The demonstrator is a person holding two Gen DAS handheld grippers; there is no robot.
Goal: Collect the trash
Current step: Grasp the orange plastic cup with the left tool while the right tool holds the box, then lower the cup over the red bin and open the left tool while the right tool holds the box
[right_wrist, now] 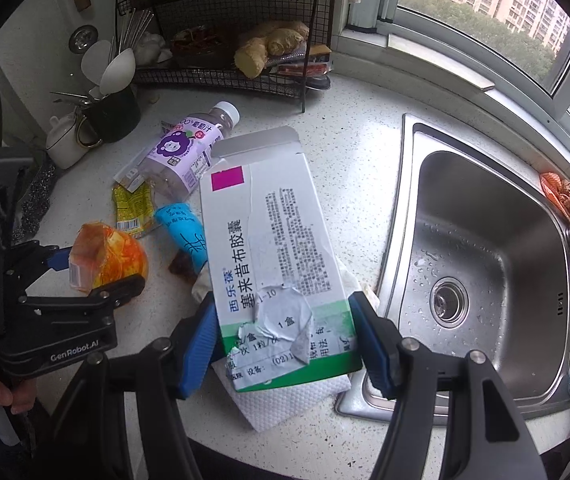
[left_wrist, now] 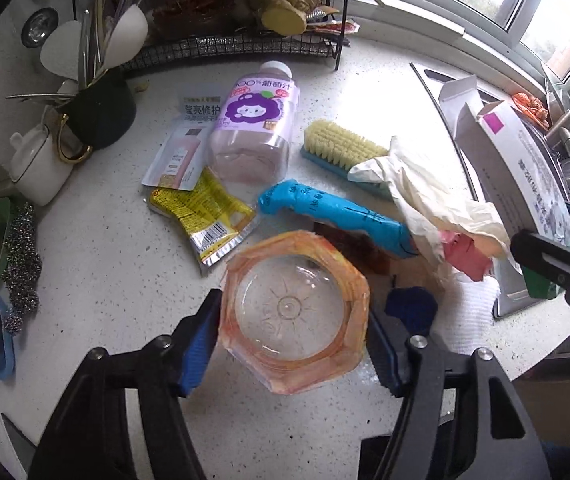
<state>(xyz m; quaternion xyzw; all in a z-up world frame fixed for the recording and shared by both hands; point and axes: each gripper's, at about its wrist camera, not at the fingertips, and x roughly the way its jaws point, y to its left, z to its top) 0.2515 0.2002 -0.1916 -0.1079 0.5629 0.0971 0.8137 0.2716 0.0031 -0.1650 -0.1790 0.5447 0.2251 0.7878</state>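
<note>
flattened medicine box (right_wrist: 277, 256) (long axis away from camera), open flap far

Black gripper (left_wrist: 293, 340), blue ribbed pads (left_wrist: 197, 344)

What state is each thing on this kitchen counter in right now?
Orange cup: between the left hand-held gripper pads, apparently gripped.
Medicine box: flap open, label torn, clamped by right hand-held gripper.
Grape juice bottle: capped, lying down.
Yellow packet: torn open, flat.
Sink: wet, empty.
</note>
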